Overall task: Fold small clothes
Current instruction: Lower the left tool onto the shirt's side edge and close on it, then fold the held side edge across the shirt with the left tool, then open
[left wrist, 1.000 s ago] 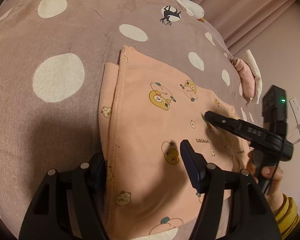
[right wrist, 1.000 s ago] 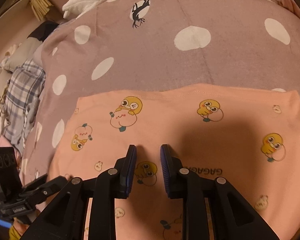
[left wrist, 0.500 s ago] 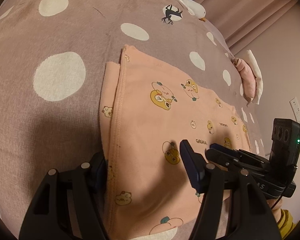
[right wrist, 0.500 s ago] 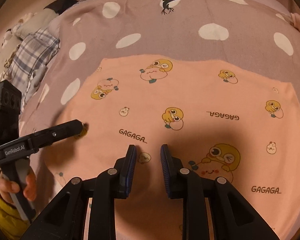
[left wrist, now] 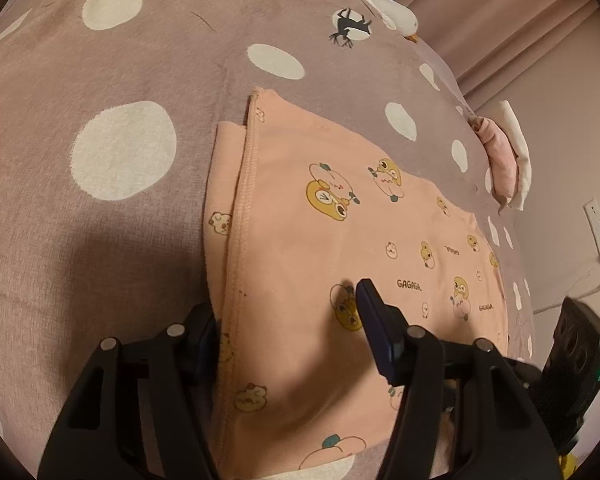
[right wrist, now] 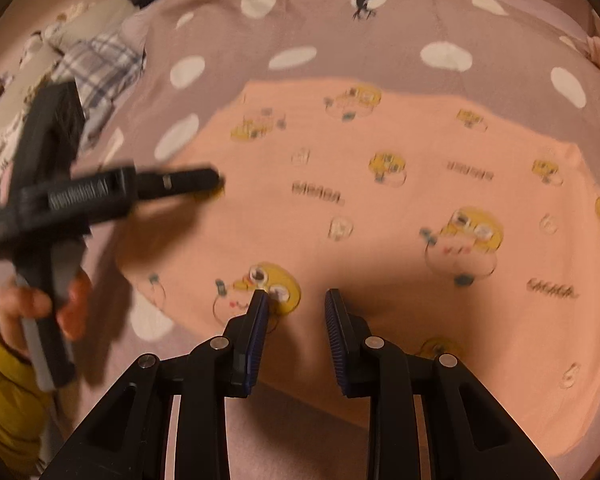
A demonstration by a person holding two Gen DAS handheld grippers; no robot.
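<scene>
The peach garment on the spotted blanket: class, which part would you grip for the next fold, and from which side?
Probably the stitched hem edge of the peach garment, from the blanket side. It lies doubled over a lower layer, a raised lip that the open left gripper already straddles. The flat middle offers nothing to pinch. The right gripper hangs open near the opposite edge.

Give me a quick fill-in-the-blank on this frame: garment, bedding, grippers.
1. The garment is ____ in colour.
2. It lies on a blanket patterned with white ____.
3. The word printed on the garment is ____.
4. The right gripper has its jaws ____, holding nothing.

Missing words: peach; dots; GAGAGA; open
</scene>
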